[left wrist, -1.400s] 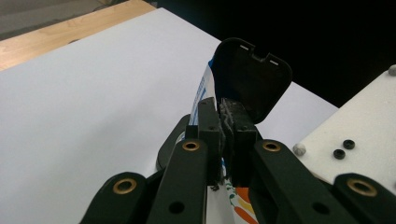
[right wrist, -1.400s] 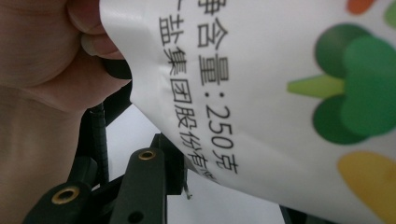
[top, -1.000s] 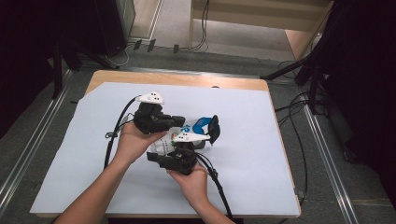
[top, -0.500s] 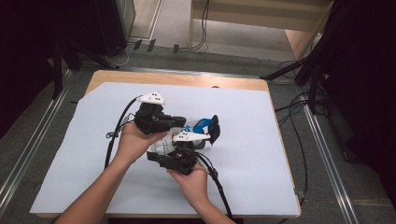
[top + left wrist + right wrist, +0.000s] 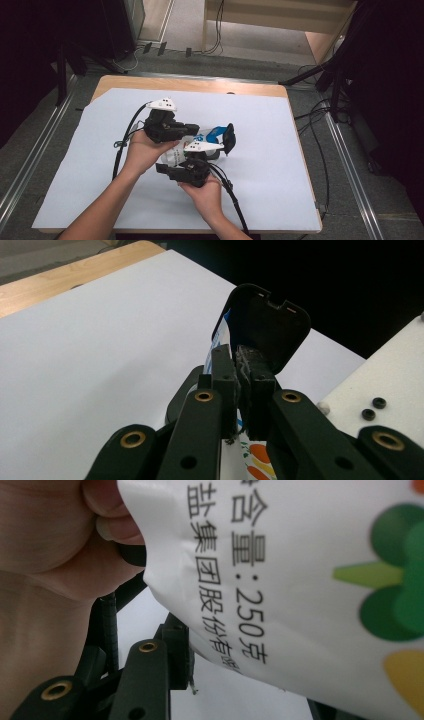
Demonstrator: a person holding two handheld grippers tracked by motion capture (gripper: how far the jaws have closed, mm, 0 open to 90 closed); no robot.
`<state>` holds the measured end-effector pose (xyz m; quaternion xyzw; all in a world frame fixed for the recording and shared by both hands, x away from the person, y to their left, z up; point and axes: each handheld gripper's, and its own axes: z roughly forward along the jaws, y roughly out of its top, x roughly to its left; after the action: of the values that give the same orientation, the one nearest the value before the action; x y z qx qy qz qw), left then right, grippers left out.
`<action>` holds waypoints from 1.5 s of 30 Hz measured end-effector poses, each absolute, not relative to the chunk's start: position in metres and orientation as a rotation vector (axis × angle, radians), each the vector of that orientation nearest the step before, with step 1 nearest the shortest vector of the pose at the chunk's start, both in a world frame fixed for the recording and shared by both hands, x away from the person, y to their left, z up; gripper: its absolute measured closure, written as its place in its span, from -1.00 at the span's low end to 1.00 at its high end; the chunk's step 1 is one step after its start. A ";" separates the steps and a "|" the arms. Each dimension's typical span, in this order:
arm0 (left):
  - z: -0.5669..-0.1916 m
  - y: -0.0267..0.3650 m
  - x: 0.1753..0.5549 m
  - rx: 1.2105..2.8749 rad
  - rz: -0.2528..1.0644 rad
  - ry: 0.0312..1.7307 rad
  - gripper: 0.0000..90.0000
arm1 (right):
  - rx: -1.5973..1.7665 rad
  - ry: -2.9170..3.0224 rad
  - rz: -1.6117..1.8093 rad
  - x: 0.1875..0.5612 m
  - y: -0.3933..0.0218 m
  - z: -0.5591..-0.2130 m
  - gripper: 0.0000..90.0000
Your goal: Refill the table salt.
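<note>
Pinching one white pouch (image 5: pixel 176 152), left hand-held gripper (image 5: pixel 192 129) clamps; right hand-held gripper (image 5: pixel 218 150) half-open, opening.

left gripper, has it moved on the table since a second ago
No. The left gripper sits at the same spot against the white sheet and the table's wooden far edge.

We see a wooden table with a light-brown top (image 5: pixel 200 84), its far edge bare, and over most of it a large white sheet (image 5: pixel 270 165) that reaches the near edge. Beyond the table we note a grey floor (image 5: pixel 185 22) with black cables (image 5: pixel 218 30) trailing across it and a pale wooden piece of furniture (image 5: pixel 280 20) at the back. Metal rails (image 5: pixel 345 165) run along the floor on the right side of the table, with another rail (image 5: pixel 30 165) on the left. Dark equipment (image 5: pixel 90 30) stands at the far left.
</note>
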<state>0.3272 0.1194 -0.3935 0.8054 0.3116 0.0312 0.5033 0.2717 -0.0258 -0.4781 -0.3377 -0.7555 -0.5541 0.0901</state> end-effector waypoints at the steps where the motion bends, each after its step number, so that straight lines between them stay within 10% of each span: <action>1: -0.393 0.119 0.327 1.947 0.083 0.752 0.96 | -1.006 -2.242 -1.645 0.272 -0.026 -0.478 0.31; 45: -0.392 0.116 0.324 1.946 0.095 0.750 1.00 | -1.047 -2.216 -1.645 0.273 -0.027 -0.487 0.45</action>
<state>0.3241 0.1156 -0.3916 0.8057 0.3107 0.0392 0.5028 0.2730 -0.0270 -0.4866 -0.3530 -0.7474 -0.5548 0.0947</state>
